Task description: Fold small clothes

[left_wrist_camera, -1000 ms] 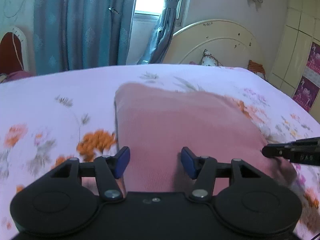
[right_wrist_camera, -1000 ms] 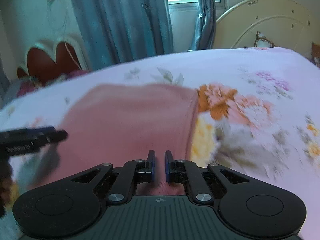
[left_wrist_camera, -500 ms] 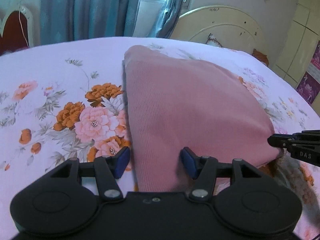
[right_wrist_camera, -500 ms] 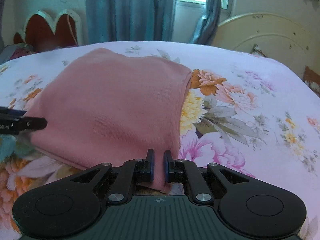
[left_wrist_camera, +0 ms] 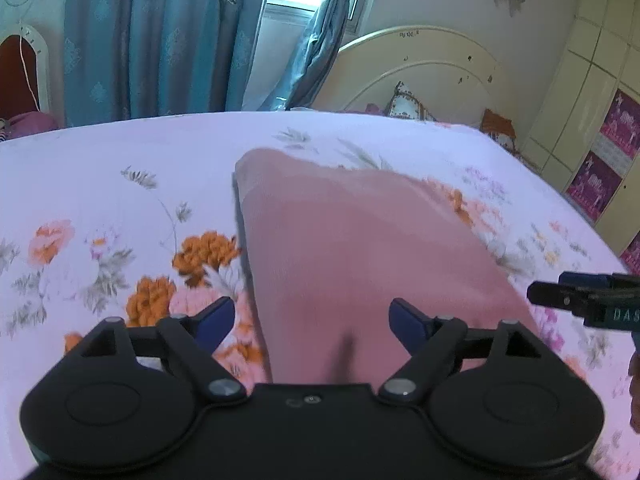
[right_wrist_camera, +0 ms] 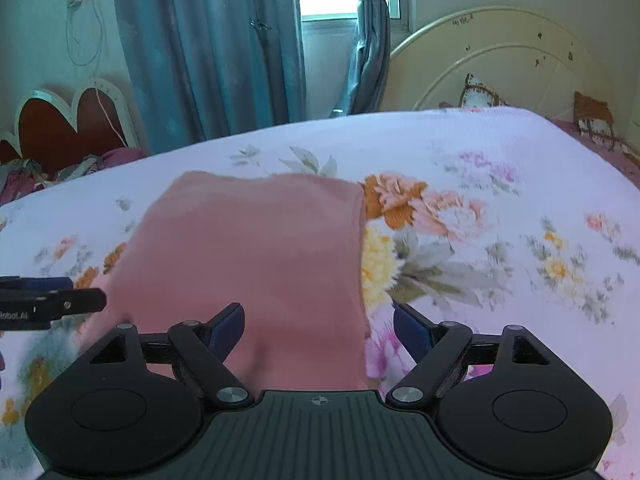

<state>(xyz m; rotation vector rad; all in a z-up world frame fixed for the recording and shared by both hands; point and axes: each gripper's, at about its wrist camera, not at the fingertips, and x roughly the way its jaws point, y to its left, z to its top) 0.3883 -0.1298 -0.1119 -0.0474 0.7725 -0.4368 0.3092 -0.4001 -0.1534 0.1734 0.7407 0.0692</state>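
Note:
A folded pink garment (left_wrist_camera: 360, 248) lies flat on the flowered bedsheet (left_wrist_camera: 100, 200). My left gripper (left_wrist_camera: 312, 322) hovers over its near left corner, jaws opening wide, blue pads apart and pressing nothing; the cloth lies below the gap. In the right wrist view the same pink garment (right_wrist_camera: 260, 248) lies ahead, its right edge under my right gripper (right_wrist_camera: 318, 328). That gripper's jaws are opening too, and the cloth lies loose beneath them. Each gripper shows at the other view's edge: the right gripper (left_wrist_camera: 580, 300) and the left gripper (right_wrist_camera: 48, 304).
The bed's cream headboard (left_wrist_camera: 420, 68) stands at the far right with patterned pillows (right_wrist_camera: 480, 94). Blue curtains (left_wrist_camera: 160, 36) and a window lie beyond the bed. A red heart-shaped chair back (right_wrist_camera: 68, 120) stands at the left. Wardrobe doors (left_wrist_camera: 600, 120) line the right wall.
The right gripper, pinched on the garment's near edge before, has let go and spread wide. The left gripper has widened as well. Both have pulled up and back from the cloth.

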